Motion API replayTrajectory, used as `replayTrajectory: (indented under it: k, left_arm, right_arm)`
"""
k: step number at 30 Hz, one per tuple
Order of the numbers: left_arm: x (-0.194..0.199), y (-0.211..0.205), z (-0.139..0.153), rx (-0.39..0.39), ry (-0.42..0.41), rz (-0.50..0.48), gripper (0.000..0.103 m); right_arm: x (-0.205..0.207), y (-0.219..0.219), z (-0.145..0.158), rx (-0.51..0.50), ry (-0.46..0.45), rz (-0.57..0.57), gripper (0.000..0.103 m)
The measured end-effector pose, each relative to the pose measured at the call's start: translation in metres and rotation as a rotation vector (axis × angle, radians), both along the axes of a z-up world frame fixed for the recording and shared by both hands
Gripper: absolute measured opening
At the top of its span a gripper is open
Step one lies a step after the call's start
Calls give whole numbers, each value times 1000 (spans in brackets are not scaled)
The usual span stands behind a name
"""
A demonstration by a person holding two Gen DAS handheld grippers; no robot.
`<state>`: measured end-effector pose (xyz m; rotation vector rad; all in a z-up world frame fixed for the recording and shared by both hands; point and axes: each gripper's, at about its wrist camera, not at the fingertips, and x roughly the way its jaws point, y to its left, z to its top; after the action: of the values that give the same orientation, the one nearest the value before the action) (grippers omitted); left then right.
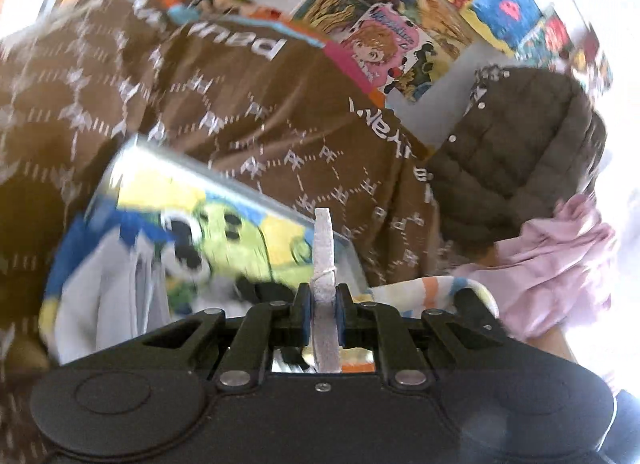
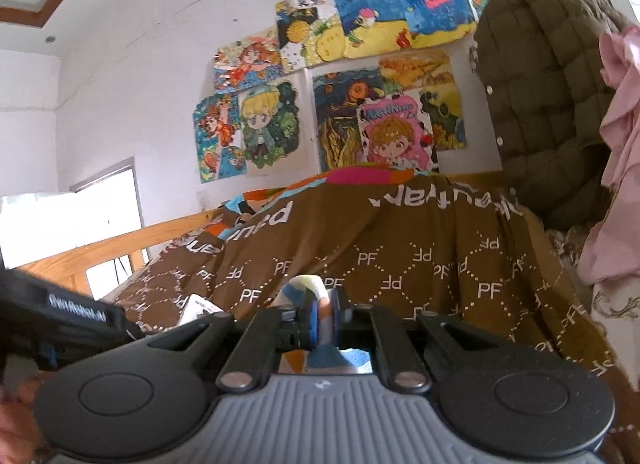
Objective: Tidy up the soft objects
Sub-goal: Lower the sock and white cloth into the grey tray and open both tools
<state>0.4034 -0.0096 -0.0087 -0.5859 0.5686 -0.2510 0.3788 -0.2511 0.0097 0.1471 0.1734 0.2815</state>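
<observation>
Left wrist view tilted, close over brown quilt (image 1: 260,112), right wrist view level, both sharing postered wall (image 2: 340,76)

The left gripper (image 1: 324,302), at the bottom centre of its frame, is matte black all over: a broad flat body with a raised round disc at each lower corner, two angled link bars fixed by silver rivets, one small screw at the middle, and blue pads lining the inner faces of its fingers (image 1: 306,304). The right gripper (image 2: 325,316), low in its frame, has the same black discs, links and rivets, but a grey ribbed centre plate bearing a small pale mark, with blue pads (image 2: 313,318) too.
</observation>
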Motion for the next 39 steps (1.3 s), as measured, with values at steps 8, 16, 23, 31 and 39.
replayTrajectory:
  k: [8, 16, 23, 31, 39]
  left_arm:
    - [29, -18, -18, 225, -34, -47, 13]
    - [38, -19, -32, 300, -13, -89, 14]
    - [38, -13, -42, 235, 27, -52, 15]
    - [38, 1, -50, 173, 104, 10, 24]
    - [27, -2, -48, 214, 134, 50, 43]
  right_arm:
    - [43, -7, -15, 110, 75, 16, 8]
    - [60, 9, -27, 56, 200, 41, 9]
    - [65, 21, -44, 20, 293, 51, 17]
    - [65, 21, -48, 31, 323, 62, 57]
    - [56, 12, -40, 43, 313, 48, 84]
